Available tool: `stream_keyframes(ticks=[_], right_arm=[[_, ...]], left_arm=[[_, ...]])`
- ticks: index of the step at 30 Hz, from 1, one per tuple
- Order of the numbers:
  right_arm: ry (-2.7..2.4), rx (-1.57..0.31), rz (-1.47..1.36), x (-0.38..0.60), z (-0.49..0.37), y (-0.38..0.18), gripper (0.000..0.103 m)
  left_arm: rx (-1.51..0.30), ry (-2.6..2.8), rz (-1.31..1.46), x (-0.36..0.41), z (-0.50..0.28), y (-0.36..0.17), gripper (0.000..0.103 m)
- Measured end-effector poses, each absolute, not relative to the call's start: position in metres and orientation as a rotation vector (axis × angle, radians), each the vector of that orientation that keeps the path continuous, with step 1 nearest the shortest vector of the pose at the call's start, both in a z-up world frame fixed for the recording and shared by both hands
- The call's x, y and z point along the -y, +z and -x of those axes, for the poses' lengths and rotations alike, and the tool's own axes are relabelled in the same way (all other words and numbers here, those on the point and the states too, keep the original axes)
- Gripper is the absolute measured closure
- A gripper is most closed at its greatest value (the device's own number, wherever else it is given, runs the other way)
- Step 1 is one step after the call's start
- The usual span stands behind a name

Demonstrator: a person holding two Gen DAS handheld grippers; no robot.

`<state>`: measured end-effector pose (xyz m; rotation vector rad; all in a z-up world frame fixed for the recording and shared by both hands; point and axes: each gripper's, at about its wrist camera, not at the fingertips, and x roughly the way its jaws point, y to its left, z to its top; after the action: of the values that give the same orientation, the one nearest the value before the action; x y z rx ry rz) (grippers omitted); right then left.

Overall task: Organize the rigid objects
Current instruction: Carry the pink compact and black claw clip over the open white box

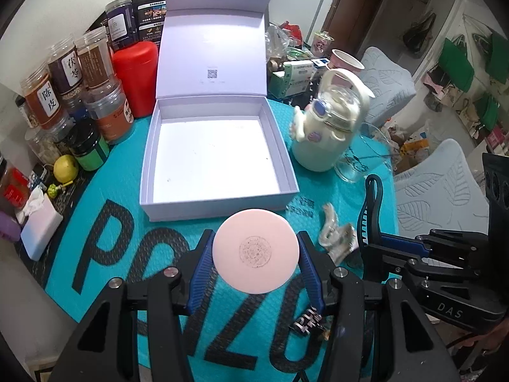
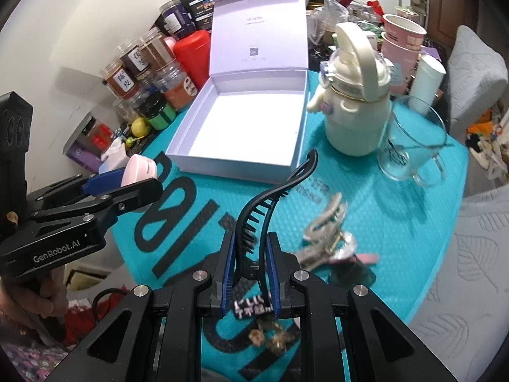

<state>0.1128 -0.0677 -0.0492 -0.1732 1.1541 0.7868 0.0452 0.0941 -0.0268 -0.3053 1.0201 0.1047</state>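
My left gripper (image 1: 256, 251) is shut on a round pink compact (image 1: 256, 251) and holds it above the teal mat, just in front of the open white box (image 1: 219, 197). In the right wrist view the compact (image 2: 140, 170) shows at the left, left of the box (image 2: 235, 162). My right gripper (image 2: 251, 251) is shut on a black hair clip (image 2: 276, 197) that points up toward the box; the clip also shows in the left wrist view (image 1: 370, 210). A silver hair clip (image 1: 334, 237) lies on the mat between the grippers and shows in the right wrist view (image 2: 324, 232).
A cream water bottle (image 1: 331, 121) and a glass cup (image 2: 413, 140) stand right of the box. Jars (image 1: 70, 73) and a red canister (image 1: 135, 76) crowd the left. Small trinkets (image 2: 267, 337) lie near the mat's (image 1: 105, 191) front edge. Chairs (image 1: 442, 184) stand at the right.
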Motion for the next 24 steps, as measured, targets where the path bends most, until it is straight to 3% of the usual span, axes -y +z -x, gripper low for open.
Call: stream_keyframes(ticks=[24], right_arm=[[0.835, -1.131, 0.228, -0.017, -0.185, -0.064, 0.084]], left_arm=[[-1.067, 0.087, 0.350, -0.175, -0.132, -0.064, 0.052]])
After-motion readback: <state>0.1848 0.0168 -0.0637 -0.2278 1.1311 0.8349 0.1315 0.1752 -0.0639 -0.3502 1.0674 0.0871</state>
